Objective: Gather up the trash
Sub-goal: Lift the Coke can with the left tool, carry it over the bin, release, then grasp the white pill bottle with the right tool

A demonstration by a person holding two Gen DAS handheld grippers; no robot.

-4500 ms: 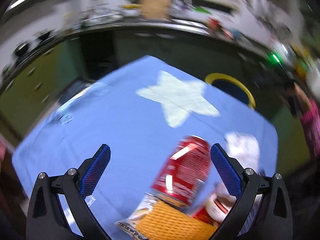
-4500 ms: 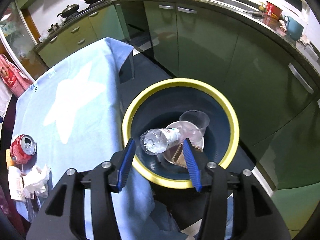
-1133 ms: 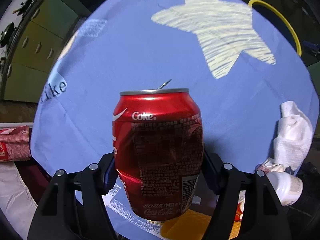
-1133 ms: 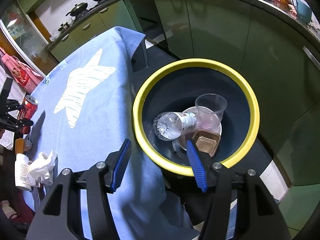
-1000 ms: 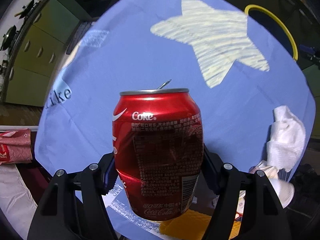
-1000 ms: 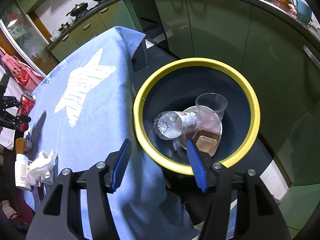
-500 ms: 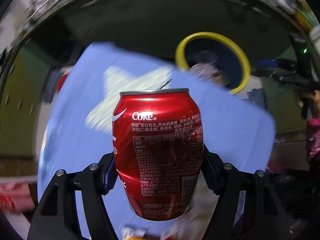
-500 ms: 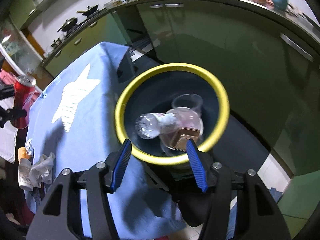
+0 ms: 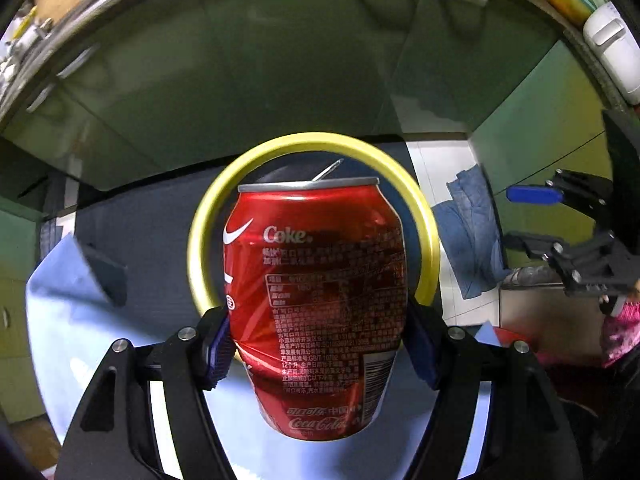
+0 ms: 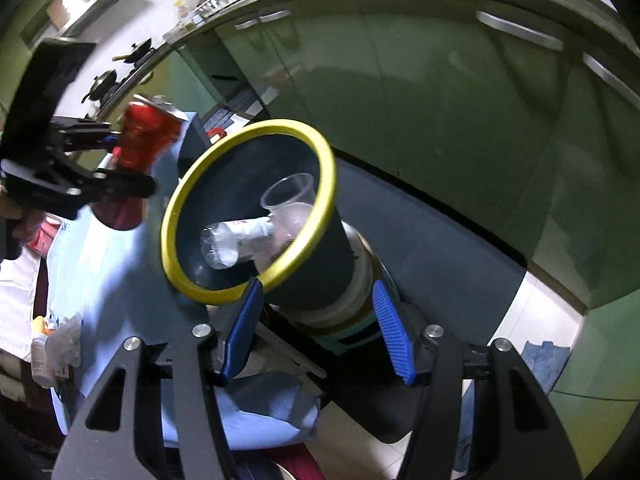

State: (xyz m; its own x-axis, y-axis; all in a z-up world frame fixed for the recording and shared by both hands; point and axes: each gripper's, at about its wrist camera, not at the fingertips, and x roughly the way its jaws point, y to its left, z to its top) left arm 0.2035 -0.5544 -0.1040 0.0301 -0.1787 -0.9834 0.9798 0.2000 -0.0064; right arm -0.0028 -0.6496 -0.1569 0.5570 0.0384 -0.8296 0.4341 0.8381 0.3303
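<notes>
A red Coke can (image 9: 316, 304) stands upright between the blue pads of my left gripper (image 9: 318, 348), which is shut on it. It hangs over the near side of the yellow-rimmed dark bin (image 9: 424, 216). The right wrist view shows the same can (image 10: 140, 148) in the left gripper (image 10: 132, 160), just left of the bin's rim (image 10: 324, 184). A clear plastic bottle (image 10: 236, 240) and a clear cup (image 10: 288, 196) lie inside the bin. My right gripper (image 10: 318, 332) is open and empty, off to the bin's side; in the left wrist view this right gripper (image 9: 524, 216) is apart from the rim.
The table's blue cloth (image 10: 112, 280) borders the bin, with a crumpled tissue (image 10: 66, 340) and a small white bottle (image 10: 40, 360) on its far end. Green cabinets (image 10: 440, 100) stand behind the bin. A blue rag (image 9: 472, 232) lies on the floor. A pink sleeve (image 9: 620, 332) shows at the right.
My left gripper has carried the can from above the star cloth across to the bin. My right gripper has drawn back from over the bin to its side and rolled a little.
</notes>
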